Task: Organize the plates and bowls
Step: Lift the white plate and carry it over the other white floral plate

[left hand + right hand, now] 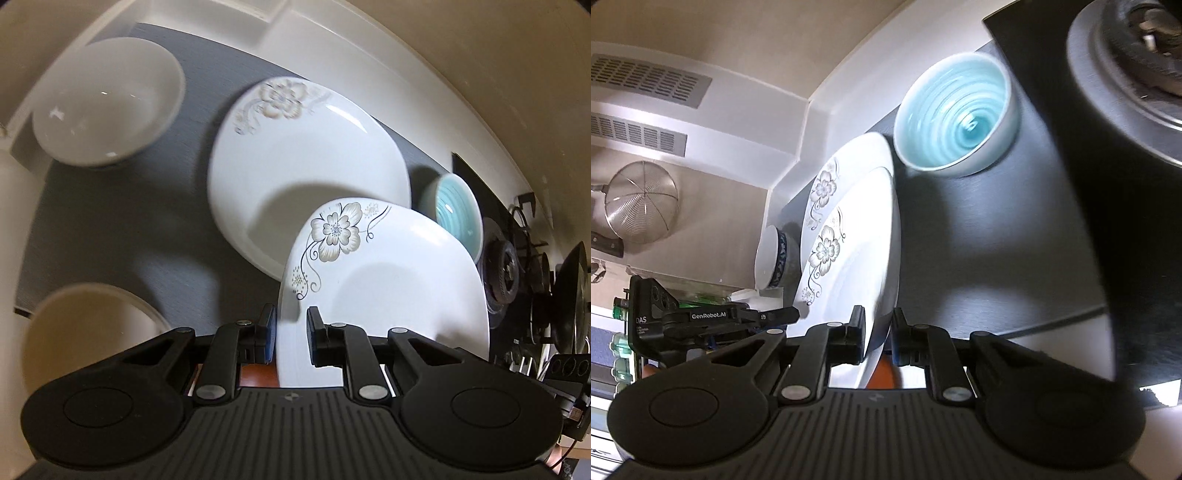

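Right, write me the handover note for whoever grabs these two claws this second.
Left claw: shut on the rim of the held flower plate, lifted at a tilt over the grey mat.
Right claw: shut on the same plate's opposite rim.
Second flower plate lies flat on the mat just beyond.
Bowls: white bowl far left, cream bowl near left, teal bowl by the stove, blue-patterned bowl behind the plates.
Done: plate picked up.
Left: probably stack it on the second plate, then group the bowls.

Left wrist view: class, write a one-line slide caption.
Left gripper holds a floral plate by its rim above a second floral plate on the grey counter.
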